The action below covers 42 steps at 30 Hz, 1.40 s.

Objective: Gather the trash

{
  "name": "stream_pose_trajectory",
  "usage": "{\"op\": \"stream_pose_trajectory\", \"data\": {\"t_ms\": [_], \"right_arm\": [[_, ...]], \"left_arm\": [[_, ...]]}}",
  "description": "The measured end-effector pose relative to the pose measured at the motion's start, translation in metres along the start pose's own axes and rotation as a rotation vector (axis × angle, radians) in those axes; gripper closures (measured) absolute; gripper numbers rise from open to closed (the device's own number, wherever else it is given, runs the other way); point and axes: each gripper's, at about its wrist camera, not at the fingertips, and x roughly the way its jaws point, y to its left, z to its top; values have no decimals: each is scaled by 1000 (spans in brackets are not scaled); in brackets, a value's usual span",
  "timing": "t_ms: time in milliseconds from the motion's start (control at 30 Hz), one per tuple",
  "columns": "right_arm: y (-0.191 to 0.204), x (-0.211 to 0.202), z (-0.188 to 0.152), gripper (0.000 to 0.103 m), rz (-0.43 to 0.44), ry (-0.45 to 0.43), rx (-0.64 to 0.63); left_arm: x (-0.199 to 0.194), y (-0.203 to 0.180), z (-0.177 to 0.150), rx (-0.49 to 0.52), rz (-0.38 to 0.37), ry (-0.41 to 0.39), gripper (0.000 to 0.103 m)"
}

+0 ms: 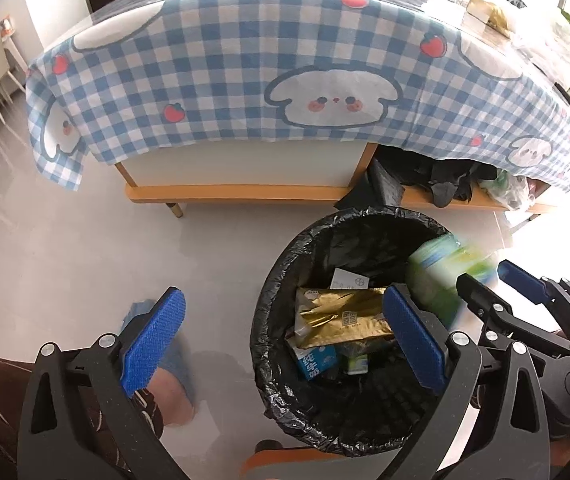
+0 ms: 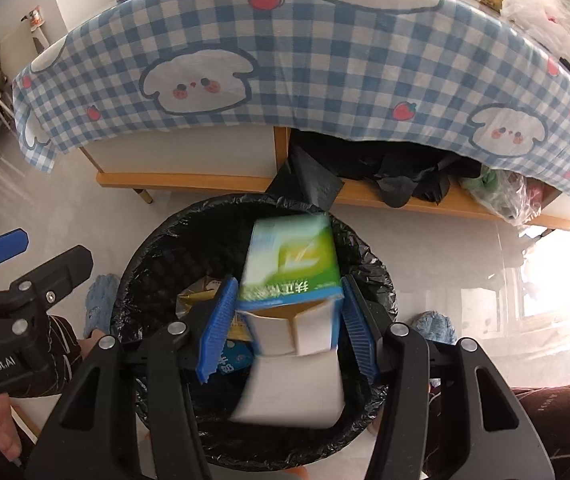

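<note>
Hovering mid-frame over the bin (image 2: 157,248), the right gripper (image 2: 283,320) clamps a green box (image 2: 293,264). Beside it the left gripper (image 1: 281,340) gapes empty. Next, I judge: release the box.

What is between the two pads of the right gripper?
In the right wrist view, a green and blue carton sits clamped in the right gripper, above the bin.
</note>
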Motion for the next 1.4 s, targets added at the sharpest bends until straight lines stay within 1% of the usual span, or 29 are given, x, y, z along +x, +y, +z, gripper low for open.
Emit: {"op": "stream_pose_trajectory", "data": {"t_ms": [67,133,167,233,267,333,433,567,600,667,733,867,933,1067,1233,1400], "right_arm": [[0,-1,0,49,-3,-2,-7],[-1,-3,1,42,-16,-10,-8],[-3,-5,3,40,-22,-15,-3],[-10,-11,8,31,-33,-28,16],[-13,-14,9,28,-39,-34,27],[-22,-21,15,16,-53,-41,63],[-33,-37,26,9,-77,-59,102],[-43,-58,39,8,-92,-84,122],[-46,-63,42,8,-90,-89,128],[-50,-74,49,8,-86,-102,142],[-53,-88,56,8,-73,-126,148],[-51,-111,66,8,-110,-164,120],[-52,-121,71,8,-116,-166,117],[-51,-136,76,8,-81,-168,128],[-44,-155,77,8,-92,-189,116],[-41,-166,77,8,-87,-204,115]], "left_arm": [[1,1,0,-1,7,4,6],[1,1,1,-3,11,13,6],[1,2,1,-5,13,17,6],[1,2,3,-6,12,23,6],[0,2,4,-6,12,24,6],[-3,1,7,-7,15,20,6],[-12,0,18,-14,7,26,6],[-36,-1,35,-12,20,-31,6],[-44,0,41,-15,12,-42,6],[-55,0,48,-20,-4,-49,6],[-67,-1,55,-10,-4,-57,6],[-87,-5,63,6,-13,-88,6],[-96,-7,67,8,-15,-95,6],[-114,-9,73,8,-15,-127,6],[-125,-9,75,11,-7,-144,6],[-126,-12,76,28,3,-149,6]]}}
